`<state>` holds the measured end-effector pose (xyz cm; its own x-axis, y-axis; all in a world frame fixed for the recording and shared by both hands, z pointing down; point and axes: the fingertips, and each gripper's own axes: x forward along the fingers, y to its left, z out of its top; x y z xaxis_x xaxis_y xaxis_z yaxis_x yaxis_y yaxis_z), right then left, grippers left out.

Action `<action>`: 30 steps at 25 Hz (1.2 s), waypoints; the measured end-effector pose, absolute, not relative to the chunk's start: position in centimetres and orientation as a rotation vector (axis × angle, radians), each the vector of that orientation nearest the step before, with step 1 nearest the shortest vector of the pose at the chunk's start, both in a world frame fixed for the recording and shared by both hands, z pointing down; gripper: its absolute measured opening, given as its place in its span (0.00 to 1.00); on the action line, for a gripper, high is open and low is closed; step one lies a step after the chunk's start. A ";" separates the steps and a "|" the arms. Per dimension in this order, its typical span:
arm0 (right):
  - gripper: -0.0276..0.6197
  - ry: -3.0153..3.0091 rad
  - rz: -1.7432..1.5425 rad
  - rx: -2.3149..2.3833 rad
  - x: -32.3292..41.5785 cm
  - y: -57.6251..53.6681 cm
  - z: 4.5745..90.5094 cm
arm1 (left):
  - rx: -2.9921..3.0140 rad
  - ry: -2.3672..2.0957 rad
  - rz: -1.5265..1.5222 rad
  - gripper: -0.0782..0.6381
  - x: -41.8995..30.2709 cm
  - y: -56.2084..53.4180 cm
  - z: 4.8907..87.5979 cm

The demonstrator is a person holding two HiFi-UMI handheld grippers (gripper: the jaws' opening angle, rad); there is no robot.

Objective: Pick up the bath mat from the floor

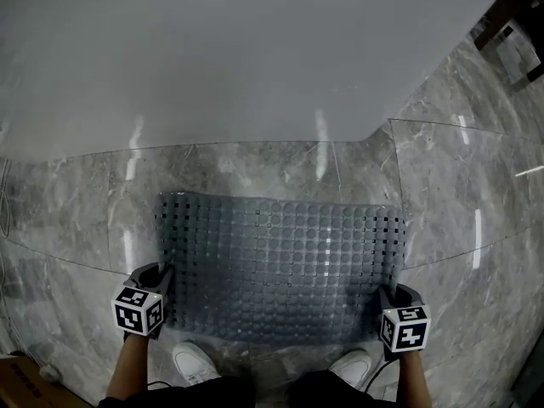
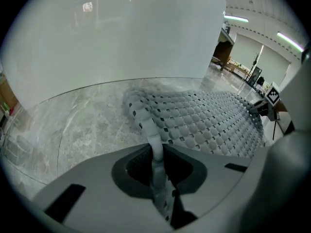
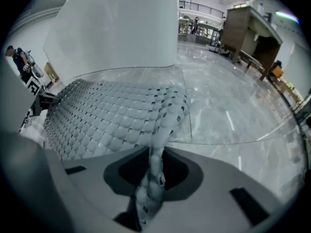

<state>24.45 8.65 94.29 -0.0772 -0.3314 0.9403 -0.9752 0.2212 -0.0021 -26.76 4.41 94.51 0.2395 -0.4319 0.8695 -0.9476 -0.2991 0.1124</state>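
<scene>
A grey rubber bath mat (image 1: 280,262), studded with round bumps and small square holes, lies spread on the marble floor in front of me. My left gripper (image 1: 163,283) is at the mat's near left corner, shut on its edge. In the left gripper view the mat (image 2: 204,120) curls up into a thin fold pinched inside the left gripper (image 2: 156,154). My right gripper (image 1: 387,300) is at the near right corner. The right gripper view shows the mat (image 3: 112,115) folded upright and clamped inside the right gripper (image 3: 155,161).
A large white curved panel (image 1: 238,49) fills the space beyond the mat. White shoes (image 1: 197,362) stand just behind the mat's near edge. The grey marble floor (image 1: 459,185) extends to the right, with wooden furniture (image 3: 248,28) farther off. A cardboard box (image 1: 17,385) sits at lower left.
</scene>
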 end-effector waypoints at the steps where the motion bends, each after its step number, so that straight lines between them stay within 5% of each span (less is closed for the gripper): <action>1: 0.18 -1.589 0.871 1.264 24.3 8.6 93.9 | 1.861 -1.266 0.977 0.18 -26.7 4.4 94.0; 14: 0.16 -1.696 0.726 1.304 20.7 6.9 78.1 | 1.988 -1.252 0.857 0.17 -21.9 3.0 79.3; 30: 0.16 -1.806 0.552 1.429 20.6 2.1 44.4 | 2.099 -1.372 0.742 0.17 -19.3 -0.9 45.3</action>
